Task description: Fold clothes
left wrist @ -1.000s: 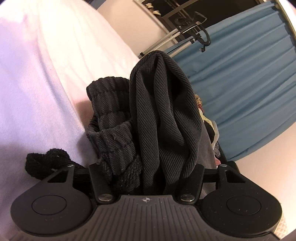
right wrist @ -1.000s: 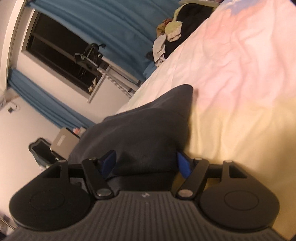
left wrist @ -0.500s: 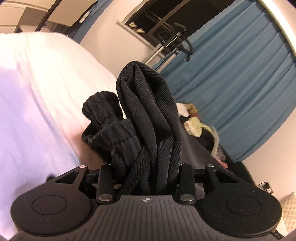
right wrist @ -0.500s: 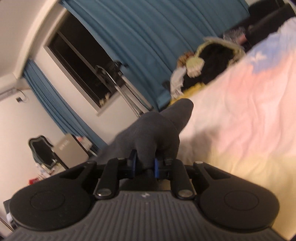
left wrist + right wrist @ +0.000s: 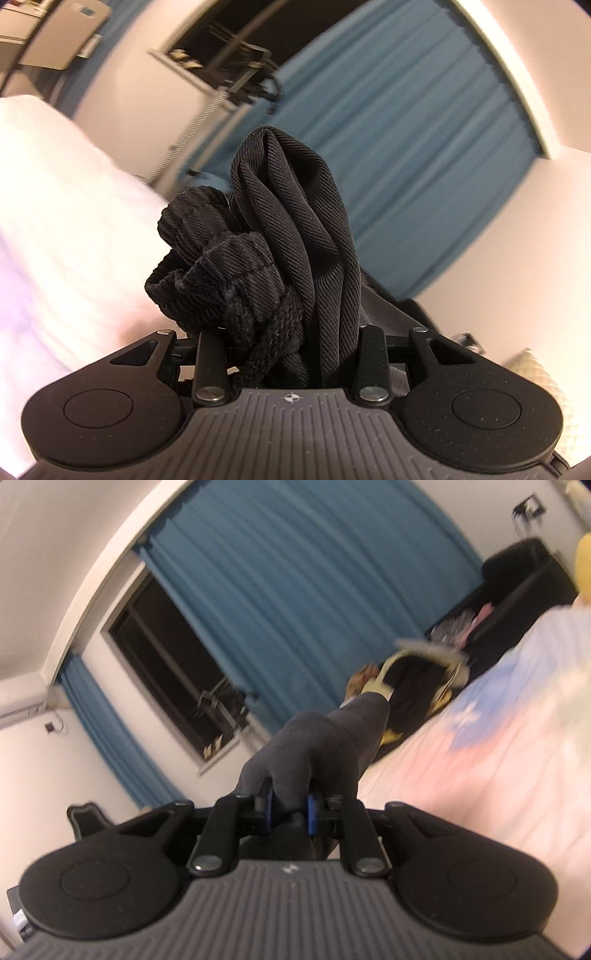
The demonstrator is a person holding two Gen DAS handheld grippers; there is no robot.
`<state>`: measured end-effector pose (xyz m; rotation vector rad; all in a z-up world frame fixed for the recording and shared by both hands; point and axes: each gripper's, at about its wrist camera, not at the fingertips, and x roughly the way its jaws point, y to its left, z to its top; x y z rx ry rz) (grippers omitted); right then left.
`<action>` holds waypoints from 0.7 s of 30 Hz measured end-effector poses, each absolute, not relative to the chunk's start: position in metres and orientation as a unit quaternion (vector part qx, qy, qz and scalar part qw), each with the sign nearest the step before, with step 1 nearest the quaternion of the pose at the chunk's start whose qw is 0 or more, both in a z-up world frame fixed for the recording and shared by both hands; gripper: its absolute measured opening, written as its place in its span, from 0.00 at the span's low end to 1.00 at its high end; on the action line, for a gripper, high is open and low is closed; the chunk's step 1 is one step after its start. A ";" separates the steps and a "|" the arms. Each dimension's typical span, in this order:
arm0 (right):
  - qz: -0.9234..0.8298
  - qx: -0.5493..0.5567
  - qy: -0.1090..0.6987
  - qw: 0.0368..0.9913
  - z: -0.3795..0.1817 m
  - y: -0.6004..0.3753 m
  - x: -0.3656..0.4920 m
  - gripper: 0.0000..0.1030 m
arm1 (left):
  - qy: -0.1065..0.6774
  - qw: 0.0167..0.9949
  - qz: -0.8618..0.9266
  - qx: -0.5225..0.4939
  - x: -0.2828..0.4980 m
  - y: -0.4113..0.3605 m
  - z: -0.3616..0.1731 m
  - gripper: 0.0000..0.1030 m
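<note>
Teal curtains (image 5: 303, 602) hang in long pleats beside a dark window (image 5: 173, 672) set in pale, warm-lit walls (image 5: 55, 554). A metal rack (image 5: 225, 705) stands blurred before the pane. The bed (image 5: 498, 746) is spread with a sheet of pink, blue and yellow patches; in the left view it shows white (image 5: 62, 206). A black sofa (image 5: 517, 590) sits against the far wall beyond the bed.

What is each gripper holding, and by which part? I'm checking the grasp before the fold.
The left gripper clamps the black garment at its bunched waistband and drawstring. The right gripper pinches a fold of dark grey fabric; which part cannot be told.
</note>
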<state>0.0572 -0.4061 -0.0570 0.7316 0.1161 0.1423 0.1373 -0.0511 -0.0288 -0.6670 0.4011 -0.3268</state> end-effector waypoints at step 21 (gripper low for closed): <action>-0.157 0.403 0.104 0.896 -0.189 -0.646 -0.026 0.17 | 0.325 0.861 -0.335 -0.204 0.197 -0.338 -0.168 0.39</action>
